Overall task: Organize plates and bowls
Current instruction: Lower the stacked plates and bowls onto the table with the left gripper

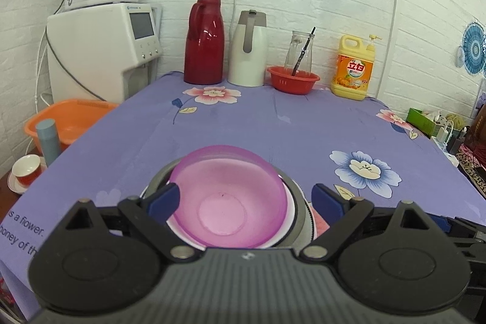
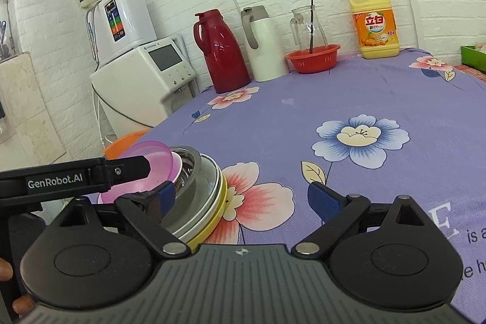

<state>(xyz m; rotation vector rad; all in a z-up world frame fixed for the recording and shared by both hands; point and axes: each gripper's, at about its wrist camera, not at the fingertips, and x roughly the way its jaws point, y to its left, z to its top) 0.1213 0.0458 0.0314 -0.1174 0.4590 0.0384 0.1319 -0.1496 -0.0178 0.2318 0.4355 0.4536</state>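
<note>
A translucent pink bowl (image 1: 227, 196) sits on top of a stack: a white bowl (image 1: 290, 211) under it, then a steel bowl (image 1: 299, 210). In the right wrist view the stack shows the pink bowl (image 2: 145, 169), steel bowl (image 2: 197, 187), a white plate and a yellow plate (image 2: 212, 220) at the bottom. My left gripper (image 1: 246, 199) is open, its fingers wide on either side of the pink bowl, not touching it. My right gripper (image 2: 243, 196) is open and empty, just right of the stack. The left gripper's arm (image 2: 76, 175) crosses that view.
At the back of the purple flowered tablecloth (image 1: 273, 126) stand a red jug (image 1: 203, 41), a white jug (image 1: 247, 50), a red basket (image 1: 293, 79) with a glass carafe, and a yellow detergent bottle (image 1: 354, 69). An orange basin (image 1: 66, 120) and water dispenser are to the left.
</note>
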